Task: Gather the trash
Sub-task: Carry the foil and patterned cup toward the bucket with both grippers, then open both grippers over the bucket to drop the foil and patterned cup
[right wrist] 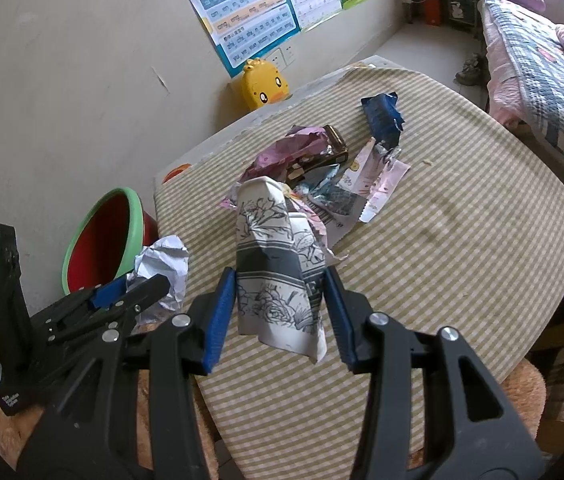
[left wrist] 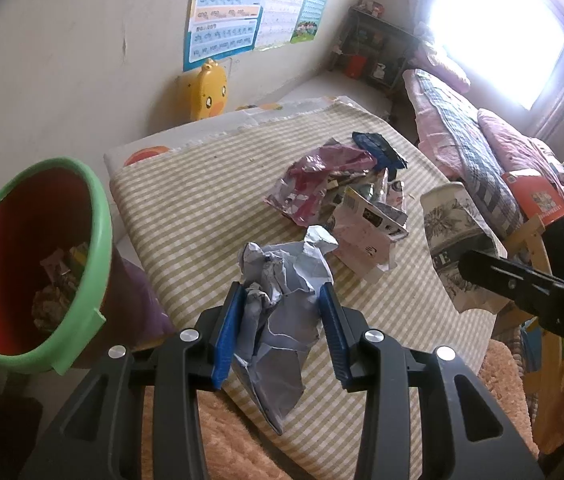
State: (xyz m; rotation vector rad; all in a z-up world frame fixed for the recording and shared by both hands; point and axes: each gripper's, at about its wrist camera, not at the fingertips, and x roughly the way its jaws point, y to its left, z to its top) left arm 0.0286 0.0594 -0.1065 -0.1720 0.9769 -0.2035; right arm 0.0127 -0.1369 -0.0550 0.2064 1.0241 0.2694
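Leftmost, one green-rimmed red bin (left wrist: pixel 33 264) stands off the table's left edge. Next, the left gripper (left wrist: pixel 282 324) clamps one crumpled grey paper (left wrist: pixel 282 280) above the striped table (left wrist: pixel 201 208) near its front-left corner. Mid-table, one wrapper pile (left wrist: pixel 338 184). Rightmost, the right gripper (right wrist: pixel 279 312) pinches one flower-printed paper cup (right wrist: pixel 273 256).
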